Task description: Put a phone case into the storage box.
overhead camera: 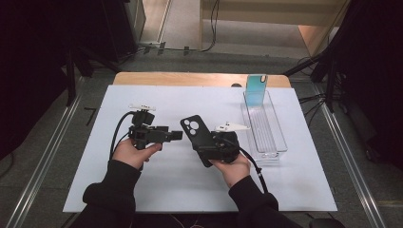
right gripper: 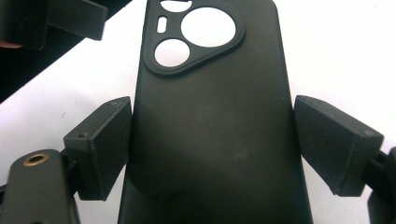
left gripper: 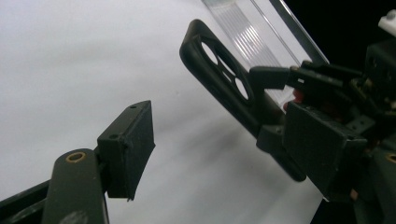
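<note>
Right gripper view: right tongs [right gripper: 212,149] clamp black phone case [right gripper: 210,140].

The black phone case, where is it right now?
The black phone case is near the middle of the white table in the high view, clamped in the right hand-held gripper, left of the clear tray.

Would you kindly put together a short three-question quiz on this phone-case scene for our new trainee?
1. True or false: the right hand-held gripper is clamped on the black phone case.
2. Where does the blue-green phone case stand: A in the clear tray, B flat on the white mat?
3. What does the left hand-held gripper hold?

Key: 1 true; 2 A, upright at the tray's far end; 3 nothing, its jaws are empty.
</note>
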